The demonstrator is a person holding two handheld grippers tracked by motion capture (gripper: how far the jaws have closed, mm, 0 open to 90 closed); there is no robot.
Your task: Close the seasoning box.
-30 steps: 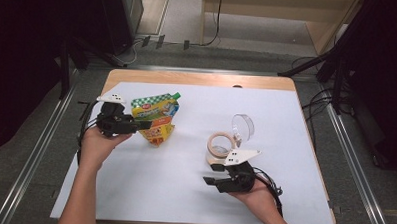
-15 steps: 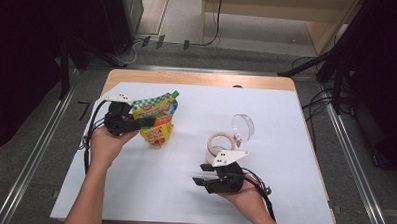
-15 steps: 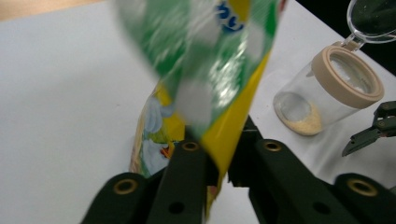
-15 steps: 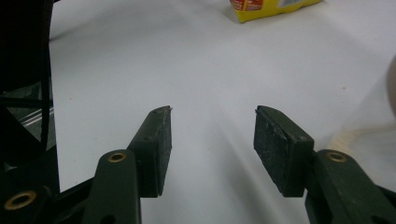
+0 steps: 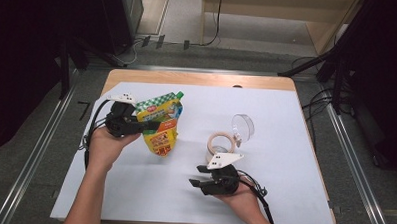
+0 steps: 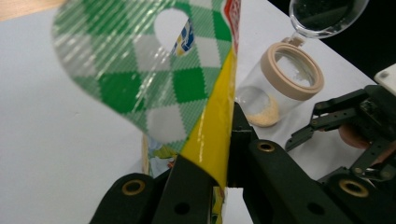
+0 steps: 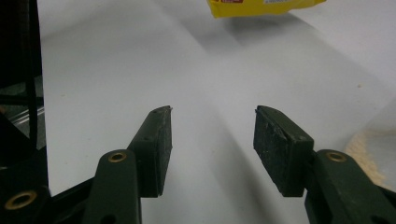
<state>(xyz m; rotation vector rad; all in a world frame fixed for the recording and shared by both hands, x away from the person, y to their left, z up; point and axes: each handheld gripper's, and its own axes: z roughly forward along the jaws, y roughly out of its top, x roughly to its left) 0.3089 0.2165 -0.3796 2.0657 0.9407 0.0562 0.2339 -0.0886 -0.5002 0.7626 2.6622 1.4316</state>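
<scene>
- High view: one pouch (image 5: 161, 125), green-checked at the top and yellow and orange lower down, is hanging lifted off the white sheet (image 5: 286, 120) that is covering the tabletop (image 5: 197, 79).
- The left tool (image 5: 151, 124) is pinching the pouch by its edge, with one hand (image 5: 105, 146) wrapping the tool's body.
- One clear jar (image 5: 220, 143) with a beige rim is lying on the sheet, well to the right of the pouch; its one clear lid (image 5: 242, 126) is sitting just beyond the jar.
- The right tool (image 5: 196, 182) is hovering below the jar, nearer the front edge, its jaws standing apart with nothing between them.
- Left gripper view: the two black jaws are pressing together on the pouch's yellow edge (image 6: 212, 135), and the checked top with one round hole is rising above them.
- The jar (image 6: 280, 88), with pale powder inside, is lying just right of the pouch, and the lid (image 6: 327, 16) is sitting beyond it.
- Right gripper view: two pads (image 7: 156, 144) are standing spread over bare sheet, and one yellow corner of the pouch (image 7: 261, 7) is showing far ahead.
</scene>
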